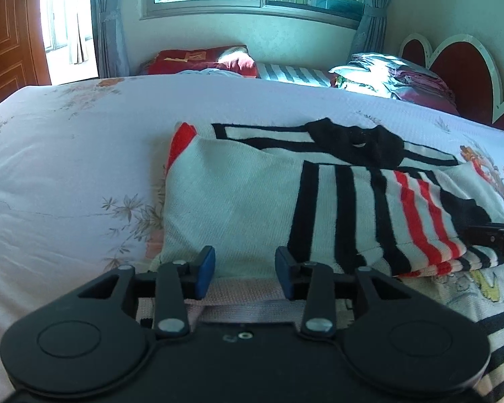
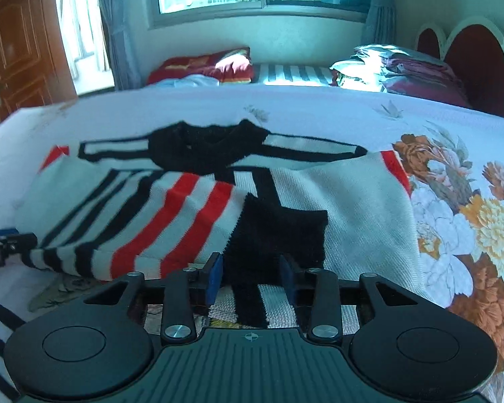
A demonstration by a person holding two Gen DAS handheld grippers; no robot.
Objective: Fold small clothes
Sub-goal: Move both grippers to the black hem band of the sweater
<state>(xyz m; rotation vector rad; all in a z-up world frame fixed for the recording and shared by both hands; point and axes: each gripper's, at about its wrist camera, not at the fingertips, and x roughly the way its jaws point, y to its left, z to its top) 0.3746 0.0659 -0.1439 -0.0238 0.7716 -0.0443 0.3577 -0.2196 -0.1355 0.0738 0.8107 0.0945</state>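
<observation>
Your striped sweater [image 1: 319, 201] lies on the floral bedspread [image 1: 67, 168] with both sleeves folded in across the body. Your left gripper [image 1: 245, 265] and right gripper [image 2: 252, 277] stand partly open, gripping nothing. Folding the hem upward probably remains.

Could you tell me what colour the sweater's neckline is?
Black; the sweater's neckline shows best in the right wrist view.

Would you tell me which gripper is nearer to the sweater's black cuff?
Right. The right gripper sits directly at the black cuff; the left gripper is at the sweater's plain white side.
</observation>
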